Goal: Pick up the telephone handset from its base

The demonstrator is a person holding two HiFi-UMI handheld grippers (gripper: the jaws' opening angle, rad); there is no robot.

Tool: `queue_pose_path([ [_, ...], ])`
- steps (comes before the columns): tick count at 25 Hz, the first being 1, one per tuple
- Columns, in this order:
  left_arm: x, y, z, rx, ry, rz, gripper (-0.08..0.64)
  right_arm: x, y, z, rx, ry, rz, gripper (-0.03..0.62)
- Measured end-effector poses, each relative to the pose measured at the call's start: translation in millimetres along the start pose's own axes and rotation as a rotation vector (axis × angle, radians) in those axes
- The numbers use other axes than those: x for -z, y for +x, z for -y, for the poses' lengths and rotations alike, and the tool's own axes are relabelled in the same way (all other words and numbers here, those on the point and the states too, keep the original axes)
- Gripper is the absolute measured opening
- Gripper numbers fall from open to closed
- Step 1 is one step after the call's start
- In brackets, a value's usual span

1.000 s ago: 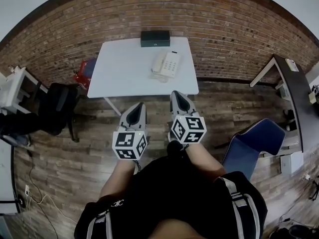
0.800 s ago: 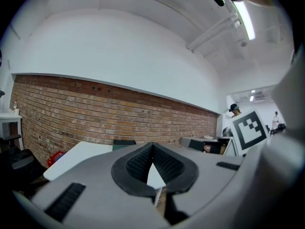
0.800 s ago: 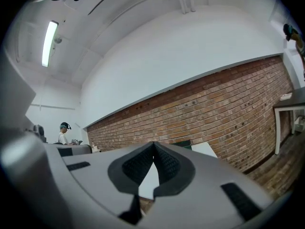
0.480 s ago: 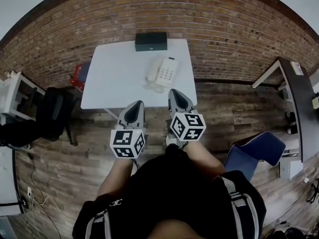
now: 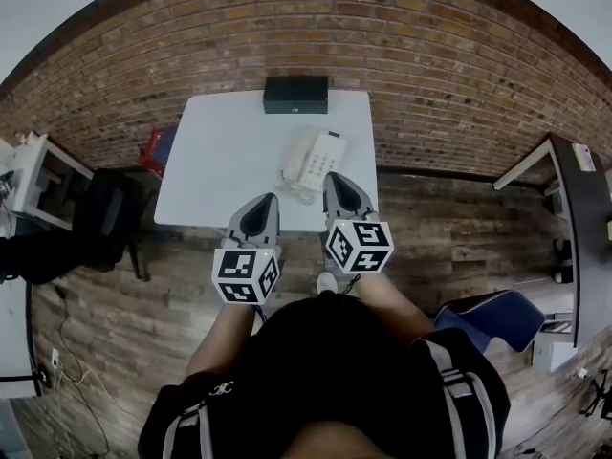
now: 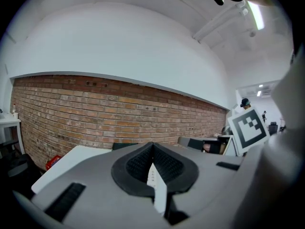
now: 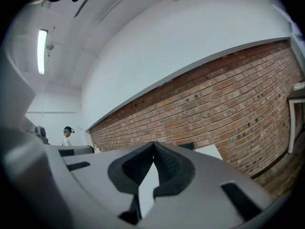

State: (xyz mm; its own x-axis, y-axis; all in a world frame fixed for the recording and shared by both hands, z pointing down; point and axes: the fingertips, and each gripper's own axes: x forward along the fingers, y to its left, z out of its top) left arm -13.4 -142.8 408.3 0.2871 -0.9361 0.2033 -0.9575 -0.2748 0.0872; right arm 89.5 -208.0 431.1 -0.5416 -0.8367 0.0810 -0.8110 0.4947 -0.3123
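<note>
The telephone handset (image 5: 297, 163) lies seated on its base (image 5: 323, 149), along the base's left side, on the right half of the white bench (image 5: 215, 161) near its front edge. Since a second ago the bench has drawn closer to you, so the approach is nearly complete and the grasp has not begun. The handset's long axis runs from the front edge toward the brick wall, its far end leaning slightly right. The right hand-held gripper (image 5: 332, 178) sits just in front of the base, the left hand-held gripper (image 5: 269, 200) at the bench edge. Both have jaws closed and empty; open one before reaching.
</note>
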Motion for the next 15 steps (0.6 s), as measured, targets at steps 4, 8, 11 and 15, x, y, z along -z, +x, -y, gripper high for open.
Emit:
queue_pose_path([
  [4,-6.4,30.0,-0.6,-0.015,-0.003,-0.008,0.002,-7.3,23.7,17.0,-0.026,-0.003,-0.016,-0.003],
  [8,-10.3,60.9,0.8,-0.033,-0.012,-0.015,0.002,-11.9,44.8,35.2,-0.052,-0.003,-0.037,-0.003],
  [11,-11.6,77.3,1.2,-0.044,-0.023,-0.018,0.002,-11.3,58.7,43.4,-0.073,-0.009,-0.059,-0.002],
  [15,-7.5,92.4,-6.5,-0.061,-0.036,-0.034,0.002,-9.1,78.0,47.2,-0.095,-0.001,-0.078,-0.002],
])
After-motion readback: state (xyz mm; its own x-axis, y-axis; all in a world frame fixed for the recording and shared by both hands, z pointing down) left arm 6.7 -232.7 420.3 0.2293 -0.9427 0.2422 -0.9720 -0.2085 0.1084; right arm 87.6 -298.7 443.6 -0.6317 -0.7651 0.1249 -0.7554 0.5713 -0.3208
